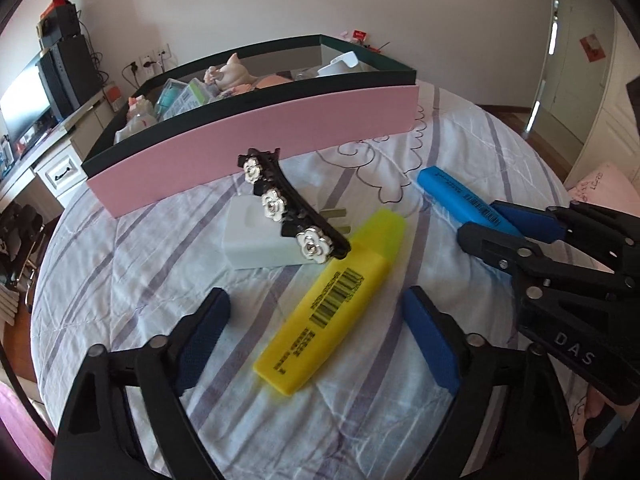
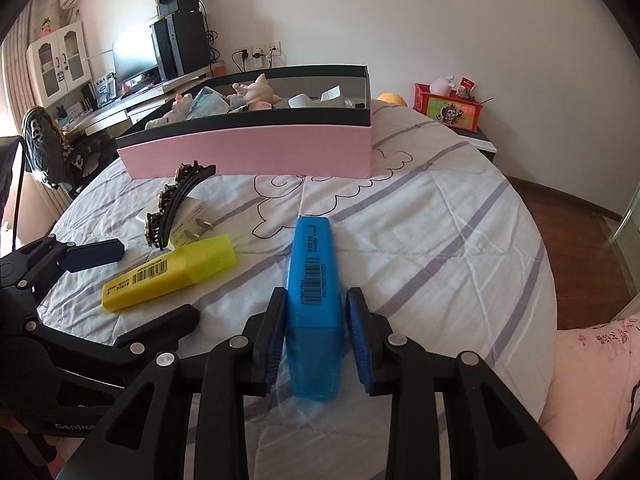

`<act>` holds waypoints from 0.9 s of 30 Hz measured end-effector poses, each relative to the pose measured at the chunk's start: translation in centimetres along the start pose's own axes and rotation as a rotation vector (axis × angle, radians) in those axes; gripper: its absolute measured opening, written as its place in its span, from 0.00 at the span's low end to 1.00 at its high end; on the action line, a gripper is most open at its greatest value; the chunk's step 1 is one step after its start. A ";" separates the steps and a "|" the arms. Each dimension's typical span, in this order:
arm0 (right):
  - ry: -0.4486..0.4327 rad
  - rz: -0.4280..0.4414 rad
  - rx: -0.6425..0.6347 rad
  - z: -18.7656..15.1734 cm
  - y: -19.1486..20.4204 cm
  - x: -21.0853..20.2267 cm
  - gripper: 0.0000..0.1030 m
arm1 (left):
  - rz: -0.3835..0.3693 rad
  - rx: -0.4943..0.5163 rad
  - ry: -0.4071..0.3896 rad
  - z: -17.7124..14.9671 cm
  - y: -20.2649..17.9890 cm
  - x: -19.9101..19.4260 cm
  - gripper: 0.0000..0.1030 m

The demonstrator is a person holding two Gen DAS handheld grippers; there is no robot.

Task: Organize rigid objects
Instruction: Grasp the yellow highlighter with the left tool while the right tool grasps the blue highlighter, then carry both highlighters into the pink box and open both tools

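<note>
Blue highlighter, one: between the fingers of the right hand-held gripper, jaws narrow, not visibly clamped. Yellow highlighter, one: on the bed, between the wide left hand-held gripper fingers. Ahead: one hair clip, one charger, unsorted. Beyond: one pink box, partly filled.

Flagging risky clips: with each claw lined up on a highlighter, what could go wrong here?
1. The right claw straddles the blue highlighter only at its near end, so it could pivot when lifted.
2. The hair clip leans on the charger beside the yellow highlighter; lifting that may topple it.
</note>
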State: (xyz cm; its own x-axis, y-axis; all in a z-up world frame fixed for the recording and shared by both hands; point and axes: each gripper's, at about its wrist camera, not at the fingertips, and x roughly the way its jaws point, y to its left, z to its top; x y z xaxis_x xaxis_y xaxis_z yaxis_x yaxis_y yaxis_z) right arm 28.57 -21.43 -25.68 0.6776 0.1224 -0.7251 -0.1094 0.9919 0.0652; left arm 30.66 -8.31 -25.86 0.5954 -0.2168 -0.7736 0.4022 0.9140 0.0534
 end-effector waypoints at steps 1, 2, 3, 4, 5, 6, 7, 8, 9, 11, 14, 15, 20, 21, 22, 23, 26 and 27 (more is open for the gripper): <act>0.003 0.000 -0.004 0.2 0.0 0.2 0.33 | -0.021 0.016 -0.009 0.0 -0.3 -0.1 0.61; 0.010 -0.004 -0.017 0.3 0.1 0.5 0.35 | -0.031 0.030 -0.016 0.0 -0.6 -0.2 0.55; 0.013 -0.011 -0.033 0.5 0.3 0.6 0.35 | -0.033 0.040 -0.022 0.0 -0.9 -0.3 0.40; 0.016 -0.014 -0.043 0.5 0.5 0.7 0.35 | -0.034 0.047 -0.029 0.0 -1.2 -0.5 0.33; 0.021 -0.013 -0.052 0.6 0.6 0.8 0.34 | -0.029 0.051 -0.033 -0.1 -1.4 -0.6 0.30; 0.021 -0.010 -0.060 0.7 0.6 0.8 0.33 | -0.020 0.055 -0.037 -0.3 -1.6 -0.7 0.29; 0.021 -0.002 -0.065 0.6 0.7 0.8 0.26 | -0.016 0.053 -0.040 -0.4 -1.7 -0.8 0.28; 0.018 -0.001 -0.071 0.5 0.8 0.7 0.26 | -0.016 0.045 -0.042 -0.5 -1.7 -1.0 0.28; 0.014 -0.002 -0.074 0.4 0.9 0.6 0.26 | -0.021 0.034 -0.042 -0.7 -1.6 -1.2 0.27; 0.001 0.017 -0.068 0.0 1.0 0.1 0.26 | -0.033 0.010 -0.048 -1.3 -1.5 -1.9 0.25; -0.024 0.092 -0.018 -0.6 0.8 -0.9 0.26 | -0.037 -0.028 -0.064 -2.2 -1.1 -3.3 0.25; -0.040 0.110 -0.001 -0.8 0.9 -1.5 0.26 | -0.041 -0.039 -0.076 -2.4 -1.0 -4.0 0.25; -0.147 0.176 0.037 -1.1 2.1 -5.5 0.26 | -0.069 -0.103 -0.165 -3.0 0.3 -8.2 0.25; -0.175 0.180 0.034 -1.0 2.5 -6.5 0.26 | -0.068 -0.121 -0.186 -3.1 0.7 -9.1 0.25; -0.192 0.183 0.027 -0.8 2.9 -7.3 0.26 | -0.064 -0.135 -0.212 -3.1 1.0 -10.1 0.25; -0.213 0.187 0.021 -0.7 3.4 -8.2 0.26 | -0.054 -0.147 -0.240 -3.1 1.2 -11.2 0.25; -0.279 0.186 -0.016 -0.1 5.3 -11.1 0.26 | 0.021 -0.165 -0.336 -2.7 1.5 -14.7 0.25; -0.311 0.181 -0.029 0.1 5.9 -12.1 0.26 | 0.049 -0.166 -0.366 -2.5 1.5 -15.7 0.25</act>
State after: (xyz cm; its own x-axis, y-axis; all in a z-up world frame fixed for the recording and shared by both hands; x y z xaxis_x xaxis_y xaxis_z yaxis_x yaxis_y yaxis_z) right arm 19.77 -17.03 -16.43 0.8336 0.3056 -0.4601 -0.2660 0.9521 0.1506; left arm 20.16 -2.63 -15.19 0.8313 -0.2522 -0.4954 0.2676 0.9627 -0.0409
